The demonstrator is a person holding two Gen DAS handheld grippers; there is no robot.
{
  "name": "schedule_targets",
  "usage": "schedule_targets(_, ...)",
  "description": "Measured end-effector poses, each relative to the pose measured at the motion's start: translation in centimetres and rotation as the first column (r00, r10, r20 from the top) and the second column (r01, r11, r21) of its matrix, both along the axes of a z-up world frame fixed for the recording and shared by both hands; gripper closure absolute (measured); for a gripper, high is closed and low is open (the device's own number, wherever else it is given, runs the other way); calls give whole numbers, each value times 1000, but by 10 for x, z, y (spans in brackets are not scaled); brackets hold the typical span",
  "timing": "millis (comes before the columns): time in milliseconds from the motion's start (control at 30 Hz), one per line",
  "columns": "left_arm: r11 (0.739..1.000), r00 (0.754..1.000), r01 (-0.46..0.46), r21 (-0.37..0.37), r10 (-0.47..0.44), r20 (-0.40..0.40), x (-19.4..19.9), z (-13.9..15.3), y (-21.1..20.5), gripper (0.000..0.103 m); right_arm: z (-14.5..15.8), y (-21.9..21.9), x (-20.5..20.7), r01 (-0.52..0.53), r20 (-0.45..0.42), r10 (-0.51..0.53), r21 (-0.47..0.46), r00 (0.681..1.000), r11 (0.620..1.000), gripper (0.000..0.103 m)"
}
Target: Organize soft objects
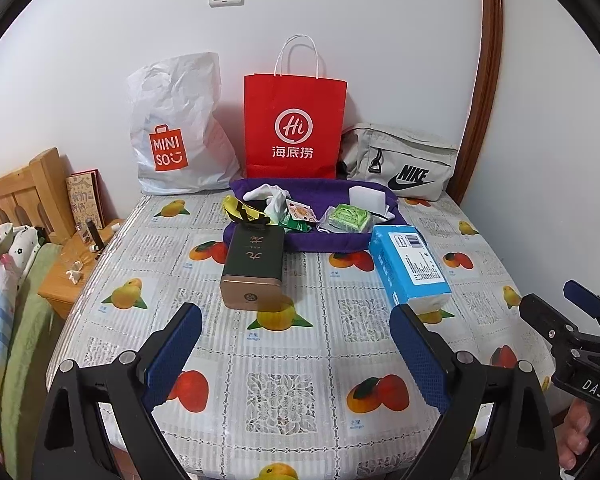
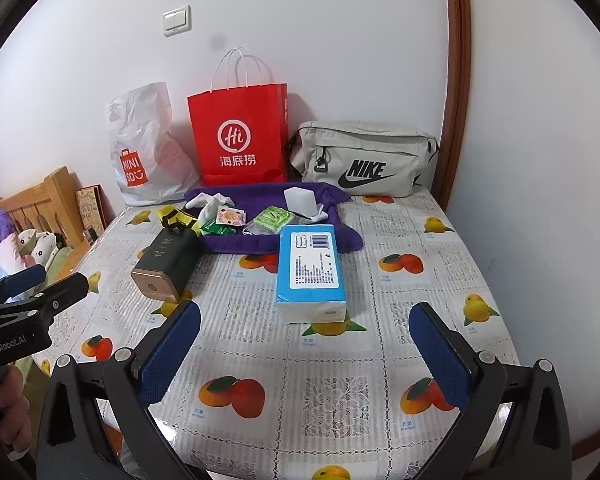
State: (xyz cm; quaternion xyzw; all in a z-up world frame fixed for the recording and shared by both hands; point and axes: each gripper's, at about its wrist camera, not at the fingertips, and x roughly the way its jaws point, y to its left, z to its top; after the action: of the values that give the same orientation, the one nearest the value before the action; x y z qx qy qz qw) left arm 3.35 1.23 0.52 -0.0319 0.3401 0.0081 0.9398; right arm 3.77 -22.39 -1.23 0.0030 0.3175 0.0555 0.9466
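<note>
I see the purple towel [image 1: 320,240] spread at the far middle of the bench [image 1: 284,360], and I use it as my landmark. On it lie the soft things: white socks [image 1: 274,196] at its far left, a yellow-and-black sock [image 1: 246,212] over its left edge, a small patterned packet [image 1: 300,213] and a green packet [image 1: 290,224] near its centre, a green item in clear wrap [image 1: 348,218] to the right of those, and a white block [image 1: 367,197] at its far right. A blue tissue pack [image 1: 410,266] touches the towel's near right corner and runs toward me. A dark green tin [image 1: 252,270] with a gold end lies against the towel's near left edge.

Behind the towel, against the wall, stand a white plastic shopping bag [image 1: 180,128], a red paper bag [image 1: 294,128] and a grey waist bag [image 1: 402,164], left to right.

My left claw [image 1: 298,354] is released, its blue pads wide apart above the fruit-print cloth, well short of the towel and empty. My right claw [image 2: 306,356] is likewise spread and holds nothing, with the tissue pack just beyond its fingertips.

To the towel's far left, past the bench edge, I make out a wooden bedside stand [image 1: 66,276] and bedding [image 1: 8,280].
</note>
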Motion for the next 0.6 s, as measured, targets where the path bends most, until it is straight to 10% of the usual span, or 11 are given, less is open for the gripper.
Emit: schedule_targets(600,1000,1000,-5,3,5,3,-4,3,1,8,2,3,-3,-6,4,6,3,1000,1000,0)
